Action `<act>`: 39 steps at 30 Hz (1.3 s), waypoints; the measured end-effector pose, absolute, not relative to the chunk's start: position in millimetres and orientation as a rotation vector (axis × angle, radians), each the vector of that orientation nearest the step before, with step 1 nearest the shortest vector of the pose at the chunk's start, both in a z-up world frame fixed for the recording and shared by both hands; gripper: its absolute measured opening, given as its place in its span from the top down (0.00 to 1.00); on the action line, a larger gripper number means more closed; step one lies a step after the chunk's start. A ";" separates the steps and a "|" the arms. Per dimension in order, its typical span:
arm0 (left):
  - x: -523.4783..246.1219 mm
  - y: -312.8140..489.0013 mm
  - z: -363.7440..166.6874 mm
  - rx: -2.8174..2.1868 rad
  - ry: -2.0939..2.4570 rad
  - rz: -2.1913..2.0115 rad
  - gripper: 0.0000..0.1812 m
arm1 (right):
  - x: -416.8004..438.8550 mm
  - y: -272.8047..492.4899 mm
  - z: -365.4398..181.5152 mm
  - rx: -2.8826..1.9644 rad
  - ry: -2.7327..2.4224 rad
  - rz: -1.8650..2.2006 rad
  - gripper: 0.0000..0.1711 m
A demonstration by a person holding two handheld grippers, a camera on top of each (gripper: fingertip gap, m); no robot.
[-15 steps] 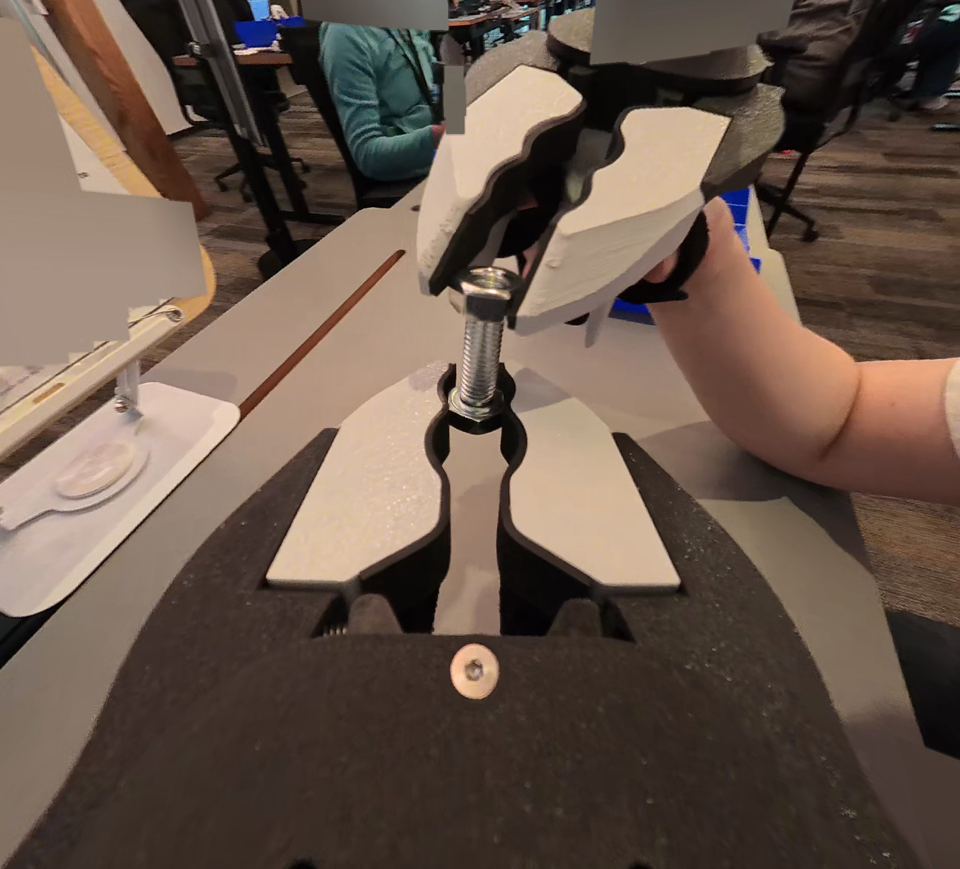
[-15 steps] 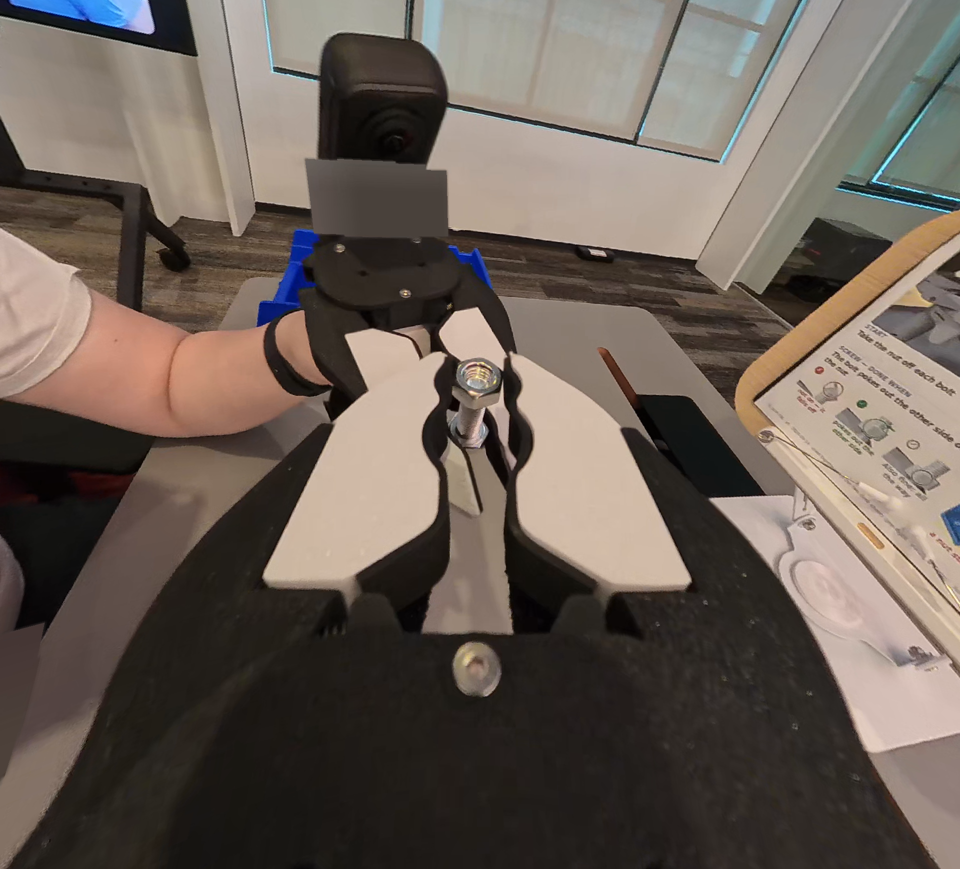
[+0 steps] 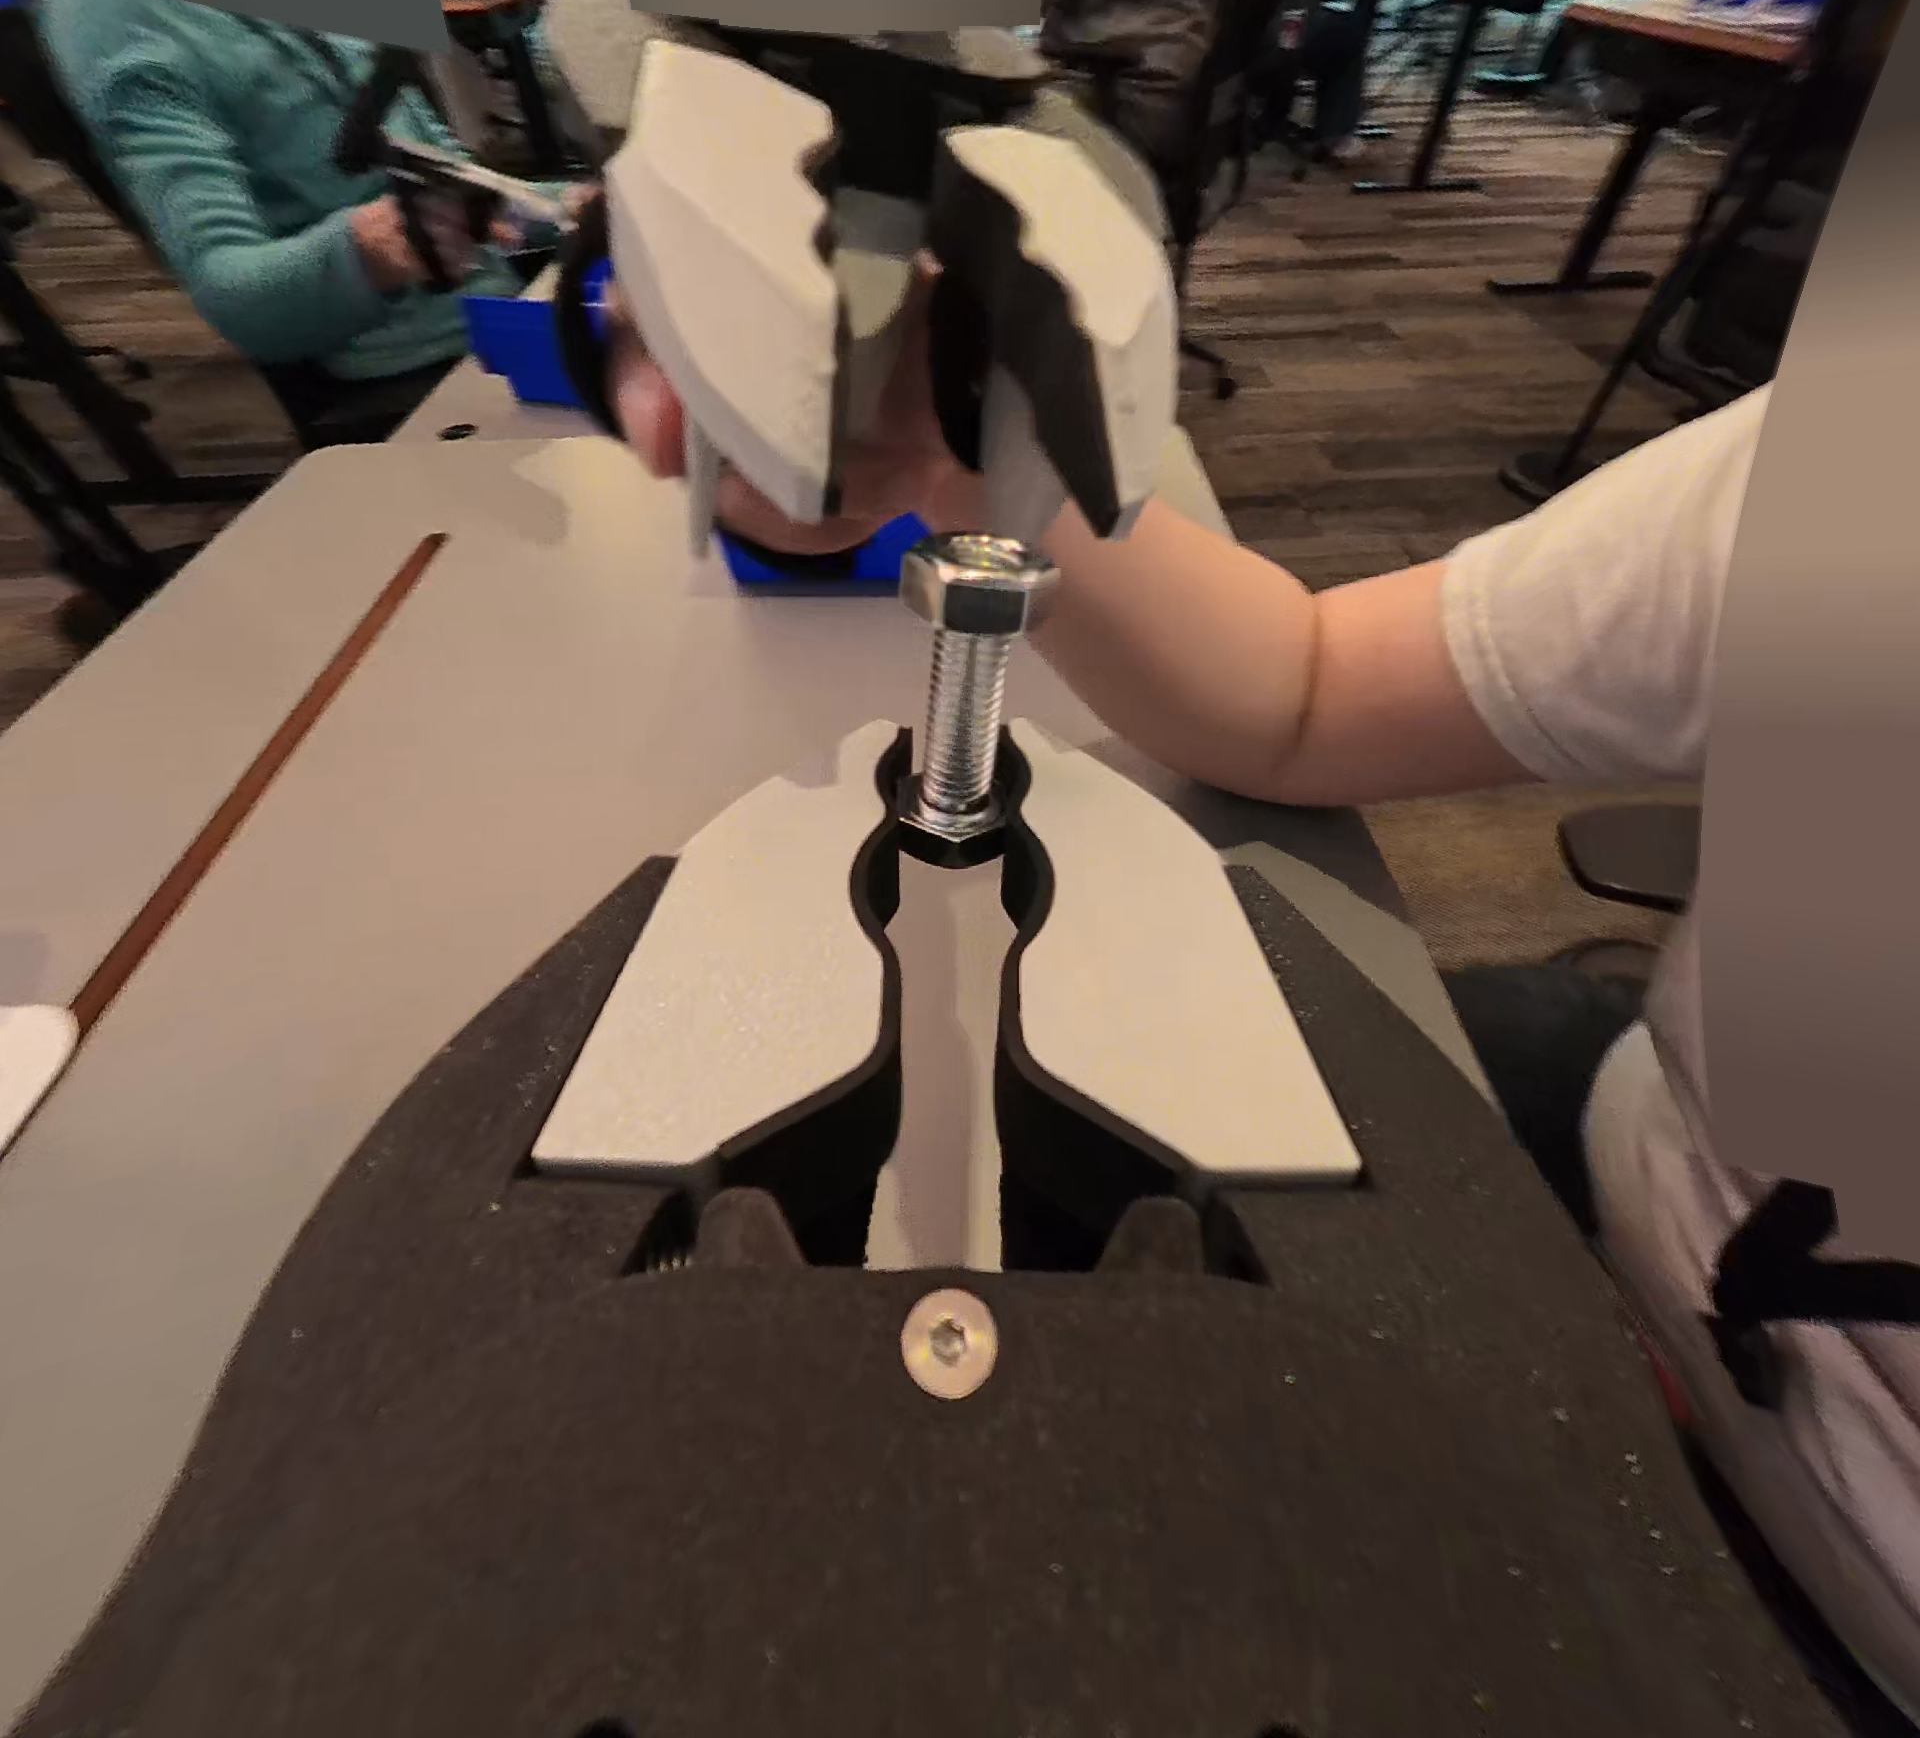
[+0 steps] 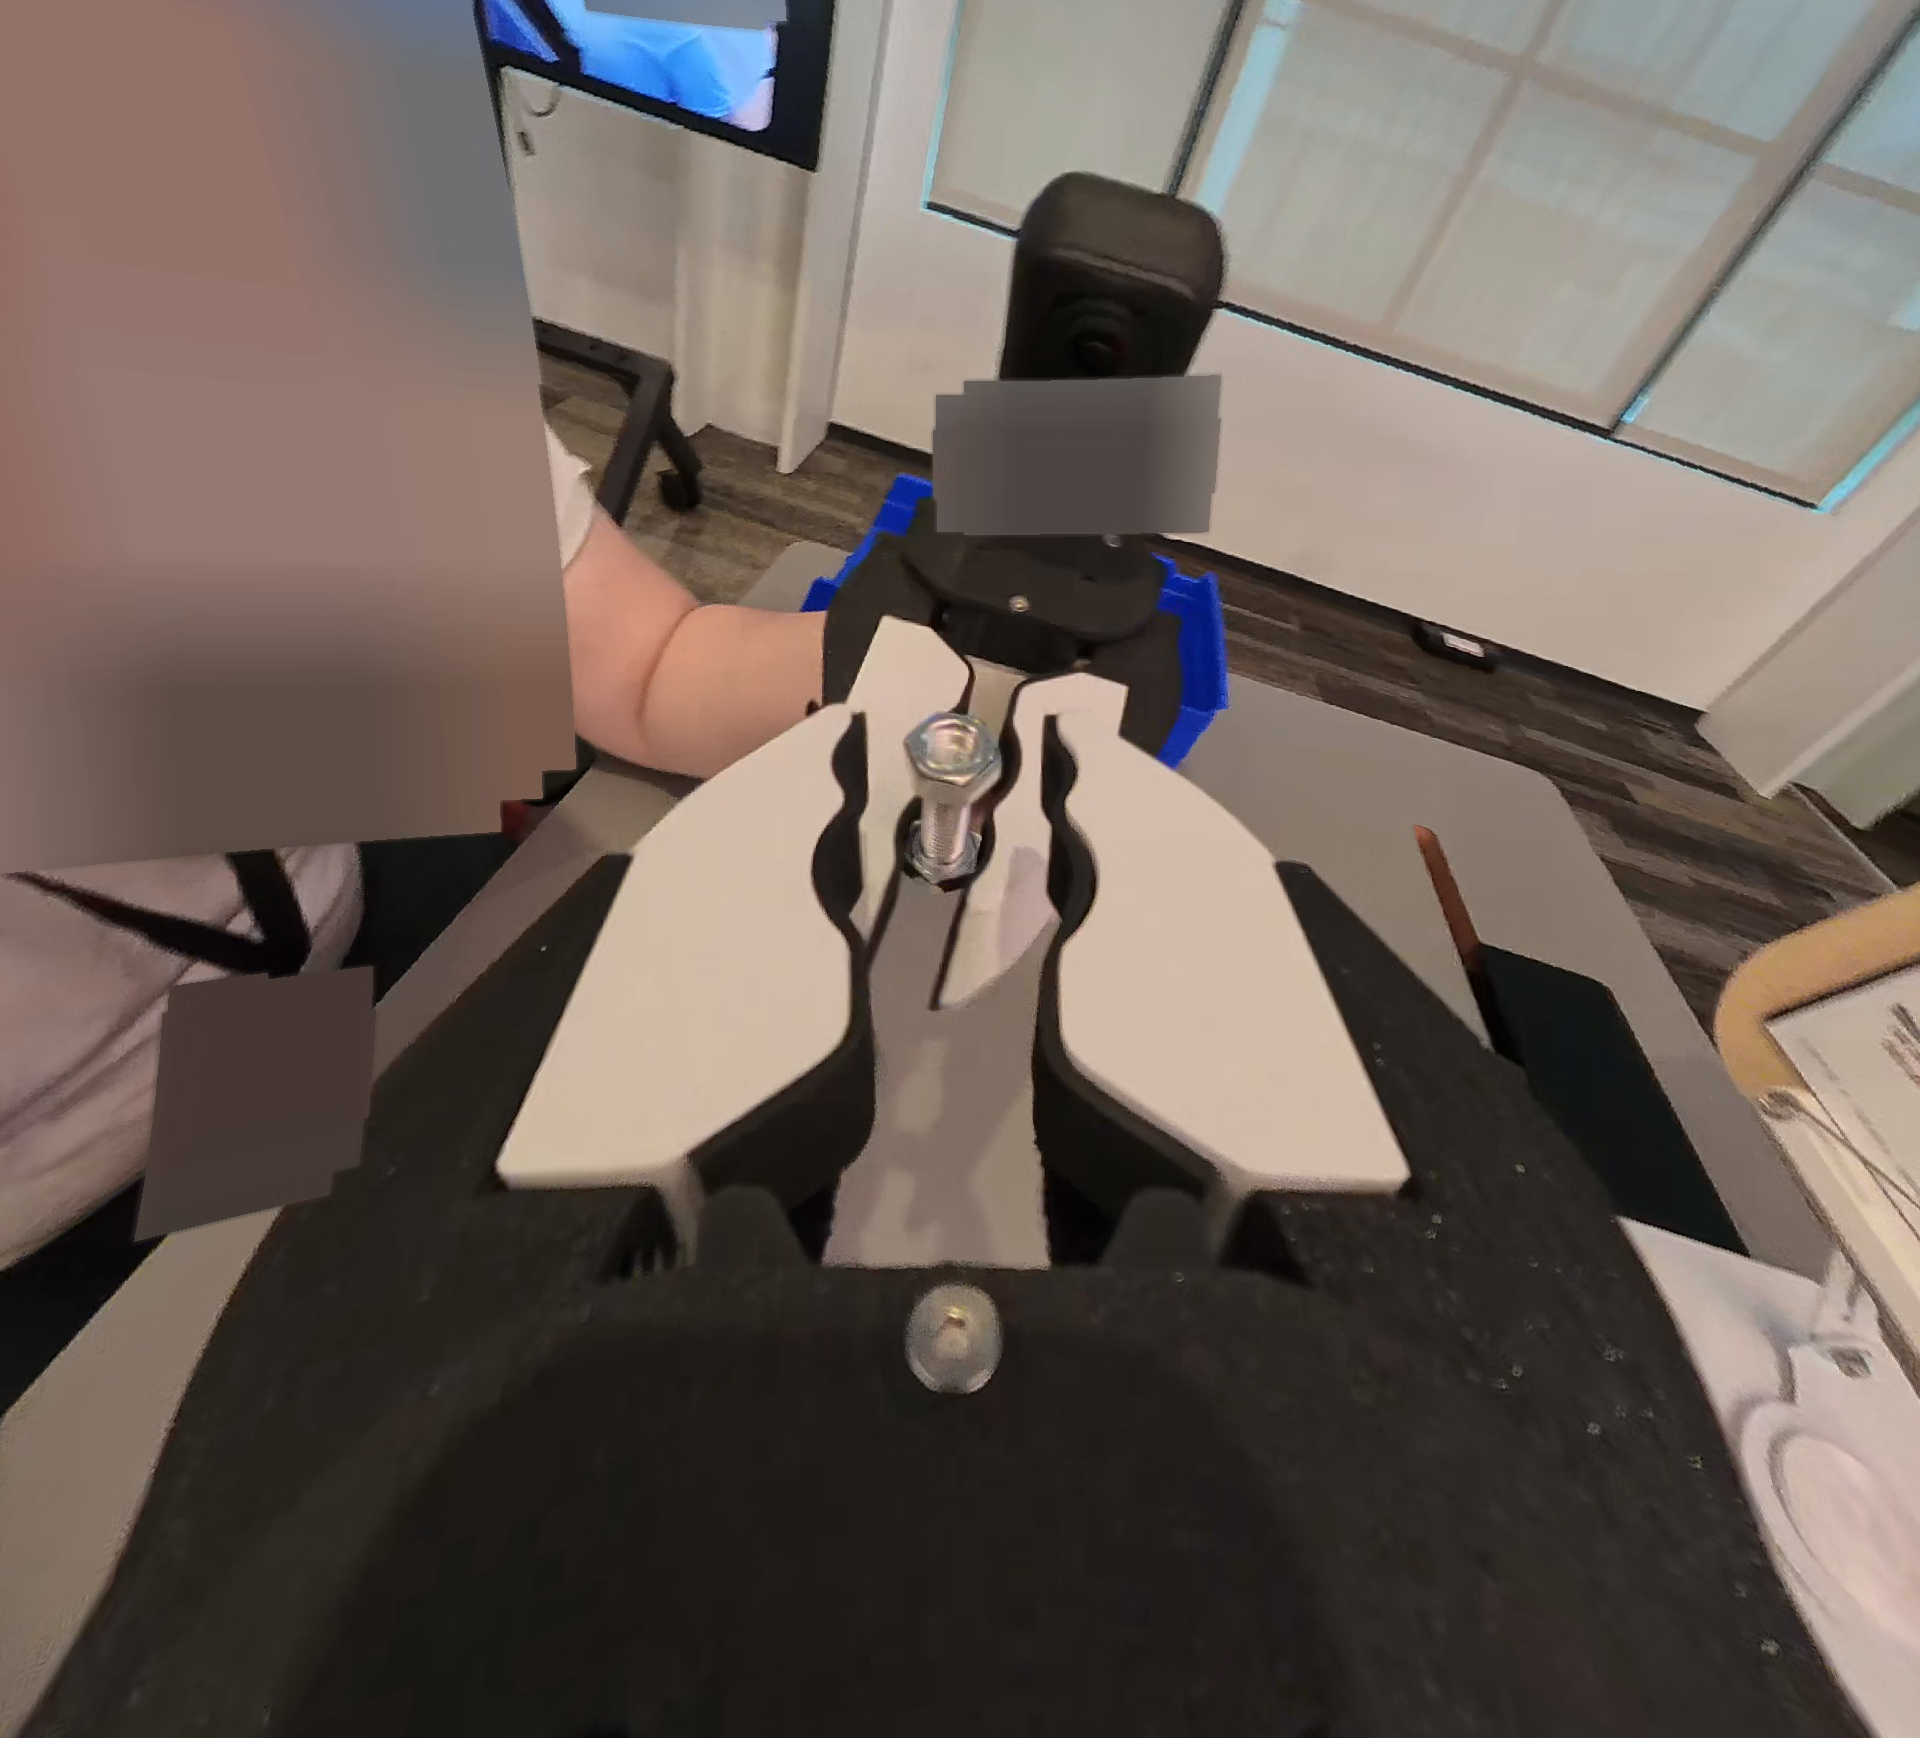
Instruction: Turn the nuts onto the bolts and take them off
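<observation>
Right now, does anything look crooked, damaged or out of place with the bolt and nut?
Nothing stands out. The bolt stands roughly upright, its lower end clamped in the left gripper, with the nut sitting level at its top end. The right gripper is open just above the nut, not touching it.

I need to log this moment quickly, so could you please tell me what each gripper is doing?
Left gripper: shut on the bolt's lower end.
Right gripper: open, jaws either side of the nut, not touching it.

we note our left gripper clamped low, fingers level; our right gripper hangs above it, jaws parted, pointing down.
</observation>
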State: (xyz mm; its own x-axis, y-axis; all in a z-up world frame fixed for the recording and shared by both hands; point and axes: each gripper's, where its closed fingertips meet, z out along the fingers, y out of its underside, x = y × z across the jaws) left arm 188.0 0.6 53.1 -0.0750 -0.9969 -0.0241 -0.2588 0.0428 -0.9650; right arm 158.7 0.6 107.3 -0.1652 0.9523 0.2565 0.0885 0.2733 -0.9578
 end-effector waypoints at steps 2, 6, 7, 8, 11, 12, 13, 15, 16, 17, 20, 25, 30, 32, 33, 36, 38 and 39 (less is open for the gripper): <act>189.8 -11.9 54.0 -1.304 1.514 -1.172 0.92 | 156.8 -6.7 100.4 -0.980 -1.578 1.066 0.82; 190.7 -22.4 55.6 -1.276 1.542 -1.249 0.92 | 152.2 -17.9 90.6 -0.945 -1.666 1.079 0.88; 190.3 -22.6 54.8 -1.277 1.548 -1.247 0.92 | 151.2 -19.8 90.3 -0.934 -1.673 1.082 0.87; 190.1 -22.1 54.2 -1.281 1.550 -1.244 0.92 | 150.4 -20.7 90.1 -0.933 -1.676 1.084 0.86; 189.1 -22.4 55.3 -1.277 1.548 -1.251 0.92 | 149.5 -21.0 91.6 -0.933 -1.666 1.088 0.83; 188.8 -22.8 55.9 -1.275 1.547 -1.256 0.92 | 150.1 -21.3 93.0 -0.927 -1.661 1.094 0.83; 188.7 -22.4 56.3 -1.276 1.545 -1.254 0.92 | 150.7 -21.2 94.8 -0.922 -1.652 1.099 0.84; 188.5 -22.4 55.9 -1.276 1.548 -1.249 0.92 | 151.7 -19.3 98.2 -0.922 -1.630 1.102 0.86; 188.6 -21.9 55.6 -1.278 1.548 -1.245 0.92 | 152.0 -17.8 99.8 -0.923 -1.618 1.103 0.88; 188.9 -21.2 55.6 -1.280 1.544 -1.242 0.92 | 152.4 -17.3 101.0 -0.921 -1.611 1.108 0.89; 188.1 -14.4 58.2 -1.299 1.504 -1.231 0.92 | 150.9 -11.7 103.5 -0.943 -1.578 1.087 0.90; 182.6 19.9 65.8 -1.396 1.320 -1.079 0.92 | 145.0 16.4 110.5 -1.060 -1.429 0.971 0.90; 172.1 50.4 71.9 -1.443 1.167 -0.841 0.92 | 136.9 38.6 116.4 -1.165 -1.276 0.907 0.90; 167.6 59.9 73.3 -1.454 1.122 -0.735 0.92 | 134.8 44.4 117.6 -1.202 -1.227 0.887 0.90; 166.3 62.2 73.8 -1.459 1.110 -0.703 0.92 | 133.8 45.9 118.1 -1.214 -1.210 0.880 0.90; 163.0 67.2 74.4 -1.465 1.088 -0.633 0.92 | 132.1 48.6 118.7 -1.237 -1.181 0.846 0.90; 163.9 64.6 74.5 -1.460 1.102 -0.656 0.92 | 132.0 46.5 118.8 -1.225 -1.195 0.827 0.90; 165.4 61.3 74.7 -1.457 1.114 -0.695 0.92 | 132.4 44.6 118.9 -1.215 -1.208 0.832 0.90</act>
State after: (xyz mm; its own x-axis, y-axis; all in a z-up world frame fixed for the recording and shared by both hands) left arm 165.4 61.3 74.7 0.3810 -0.9103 -0.1620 -0.2552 0.0649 -0.9647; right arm 132.4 44.6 118.9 0.2131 0.9498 0.2291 0.1244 0.2061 -0.9706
